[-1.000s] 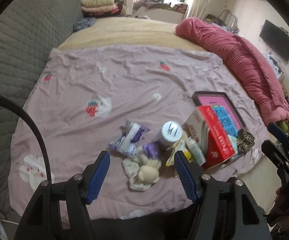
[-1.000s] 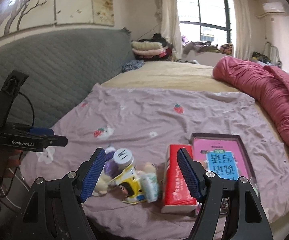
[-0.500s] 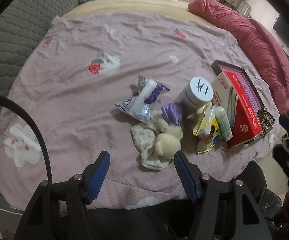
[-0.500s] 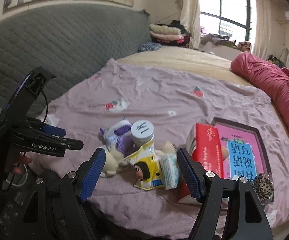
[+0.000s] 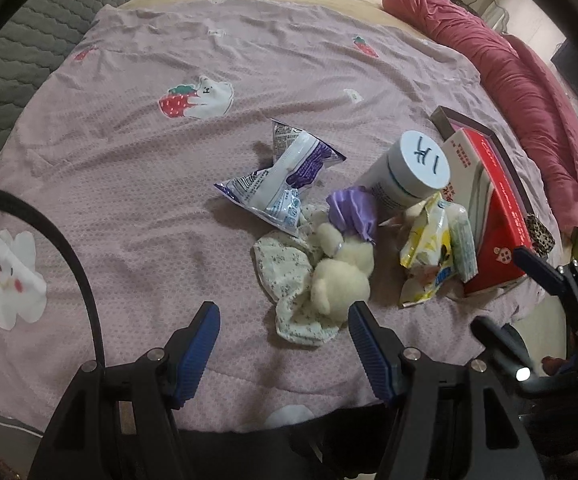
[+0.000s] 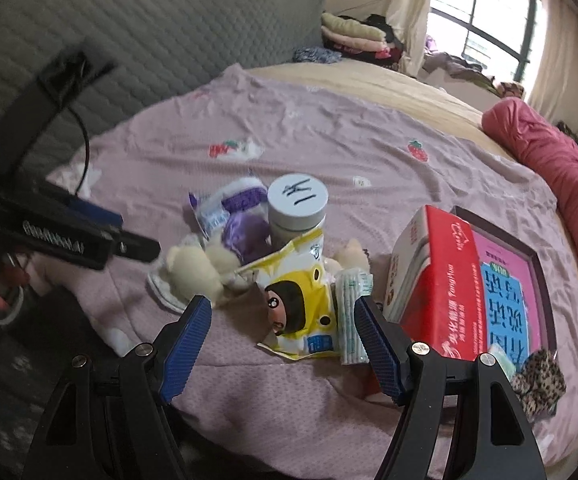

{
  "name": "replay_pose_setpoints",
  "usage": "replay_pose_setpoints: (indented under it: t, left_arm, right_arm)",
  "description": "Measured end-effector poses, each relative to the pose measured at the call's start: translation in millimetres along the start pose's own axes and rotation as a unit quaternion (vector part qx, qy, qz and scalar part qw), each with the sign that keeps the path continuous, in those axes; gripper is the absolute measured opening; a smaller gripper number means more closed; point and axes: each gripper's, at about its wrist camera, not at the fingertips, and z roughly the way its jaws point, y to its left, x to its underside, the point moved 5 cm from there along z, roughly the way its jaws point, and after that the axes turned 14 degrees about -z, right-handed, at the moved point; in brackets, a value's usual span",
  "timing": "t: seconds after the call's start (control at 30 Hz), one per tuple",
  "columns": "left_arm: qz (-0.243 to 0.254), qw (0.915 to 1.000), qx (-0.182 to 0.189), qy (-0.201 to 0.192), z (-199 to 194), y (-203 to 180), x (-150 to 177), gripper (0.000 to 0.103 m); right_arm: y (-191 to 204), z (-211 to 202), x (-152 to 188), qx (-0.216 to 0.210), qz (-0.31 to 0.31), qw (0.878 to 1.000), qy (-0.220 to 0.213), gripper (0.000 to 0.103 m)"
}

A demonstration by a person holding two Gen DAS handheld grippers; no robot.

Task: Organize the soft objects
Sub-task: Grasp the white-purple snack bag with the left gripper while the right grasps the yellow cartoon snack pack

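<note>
Bedspread (image 5: 137, 168) bare beside clutter (image 5: 369, 216).

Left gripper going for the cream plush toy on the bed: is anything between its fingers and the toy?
Nothing visible blocks it. The left gripper is open and empty, and the cream plush toy lies just ahead, on a floral cloth. The right finger's tip is right beside the toy. A yellow snack packet lies off to the right, clear of the path.
</note>
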Motion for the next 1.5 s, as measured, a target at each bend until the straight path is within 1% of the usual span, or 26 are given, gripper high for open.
replay_pose_setpoints:
  t: [0.13,0.2,0.3,0.37,0.43,0.6,0.7,0.8,1.0,1.13,1.2,1.27,1.3,1.33,1.4,1.5]
  left_arm:
    - [-0.003,1.0000,0.007,0.003,10,-1,-14,0.066]
    - [0.001,1.0000,0.000,0.003,15,-2,-22,0.066]
    - [0.004,1.0000,0.000,0.006,26,-6,-37,0.066]
    - [0.006,1.0000,-0.001,0.006,33,-8,-48,0.066]
    - [0.006,0.9999,-0.011,0.009,42,-9,-56,0.066]
    - [0.006,0.9998,-0.014,0.013,61,-17,-84,0.066]
    - [0.015,0.9996,-0.020,0.013,70,-23,-94,0.066]
    - [0.020,0.9992,-0.024,0.024,84,-27,-103,0.066]
    - [0.011,0.9991,-0.011,0.040,101,-30,-110,0.066]
    - [0.012,0.9990,-0.006,0.043,105,-31,-109,0.066]
    - [0.015,0.9990,-0.004,0.041,107,-31,-108,0.063]
    - [0.012,0.9989,0.000,0.046,109,-31,-108,0.057]
    - [0.010,0.9989,0.001,0.046,109,-31,-107,0.057]
    - [0.010,0.9989,0.002,0.046,109,-31,-107,0.055]
    - [0.005,0.9989,0.006,0.046,109,-30,-106,0.054]
    - [-0.007,0.9987,0.008,0.050,108,-26,-105,0.048]
  right_arm:
    - [3,17,-1,0.007,-0.026,1.000,0.007,0.075]
    - [3,24,-3,0.013,-0.040,0.999,0.007,0.075]
    - [4,31,-7,0.014,-0.055,0.998,0.006,0.075]
    - [2,36,-8,0.012,-0.058,0.998,0.010,0.075]
    - [1,40,-9,0.010,-0.062,0.998,0.010,0.075]
    - [0,45,-12,0.007,-0.068,0.998,0.014,0.075]
    - [-2,51,-14,0.004,-0.069,0.997,0.016,0.075]
    - [-1,55,-15,0.002,-0.071,0.997,0.018,0.075]
    - [-1,72,-16,0.010,-0.088,0.995,0.035,0.075]
    - [-4,80,-17,0.012,-0.088,0.995,0.036,0.075]
    - [-4,84,-18,0.011,-0.094,0.995,0.037,0.075]
    - [-6,89,-18,0.012,-0.100,0.994,0.040,0.075]
    - [-7,91,-19,0.010,-0.100,0.994,0.036,0.069]
    - [-7,92,-19,0.008,-0.098,0.994,0.036,0.066]
    - [-8,92,-19,0.003,-0.095,0.995,0.033,0.065]
    - [-14,89,-18,-0.011,-0.077,0.997,0.026,0.064]
